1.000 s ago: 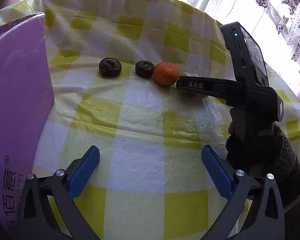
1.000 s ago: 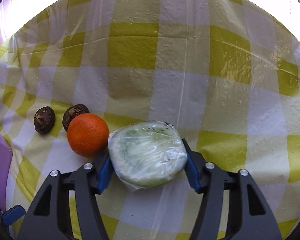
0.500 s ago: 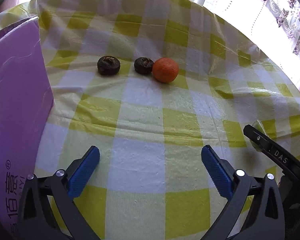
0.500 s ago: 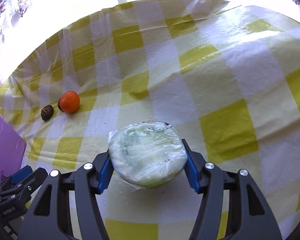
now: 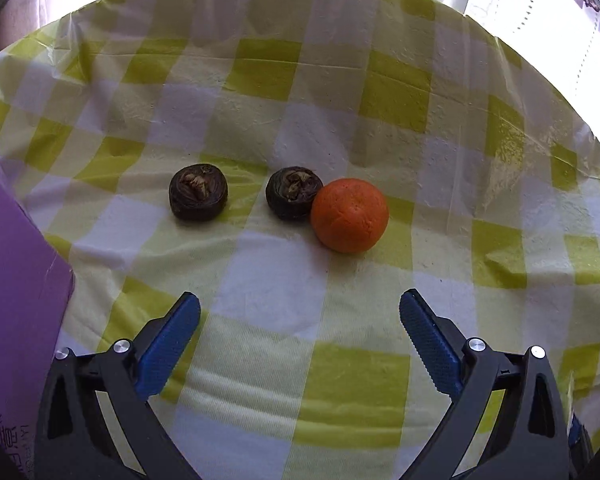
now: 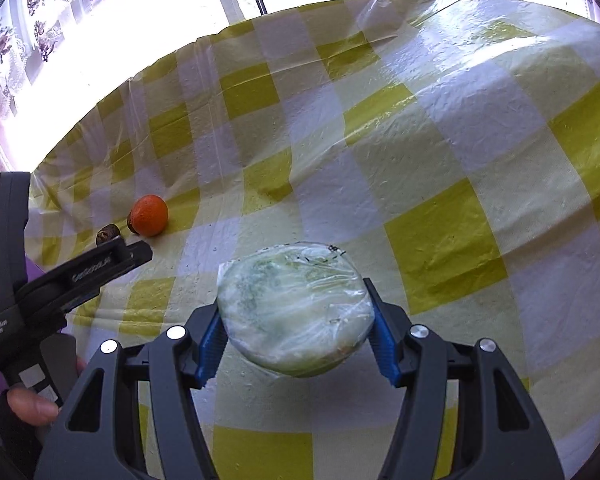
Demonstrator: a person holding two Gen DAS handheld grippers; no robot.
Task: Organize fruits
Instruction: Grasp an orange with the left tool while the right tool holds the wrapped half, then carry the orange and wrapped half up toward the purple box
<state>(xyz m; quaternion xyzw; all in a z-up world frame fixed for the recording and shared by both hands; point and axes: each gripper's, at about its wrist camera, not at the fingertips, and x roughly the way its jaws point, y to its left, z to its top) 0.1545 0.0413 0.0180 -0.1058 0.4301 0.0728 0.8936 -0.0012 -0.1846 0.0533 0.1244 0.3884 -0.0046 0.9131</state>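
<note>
An orange [image 5: 349, 215] lies on the yellow-and-white checked tablecloth [image 5: 268, 288], touching a dark brown wrinkled fruit [image 5: 294, 193]; a second dark fruit [image 5: 198, 191] sits apart to its left. My left gripper [image 5: 300, 320] stands open just short of them, nothing between its blue pads. In the right wrist view my right gripper [image 6: 296, 332] is shut on a pale green fruit half wrapped in plastic film [image 6: 294, 308], held above the cloth. The orange [image 6: 149, 220] and a dark fruit [image 6: 108, 234] appear far left there, behind the left gripper's body [image 6: 60, 280].
A purple box [image 5: 16, 280] stands at the left edge of the left wrist view. A hand [image 6: 28, 404] holds the left gripper's handle. A bright window with flowered curtains [image 6: 40, 20] lies beyond the table's far edge.
The left gripper has advanced toward the orange and dark fruits, which now look larger. The right gripper, still holding the wrapped fruit, has drawn away from the orange and left the left view.
</note>
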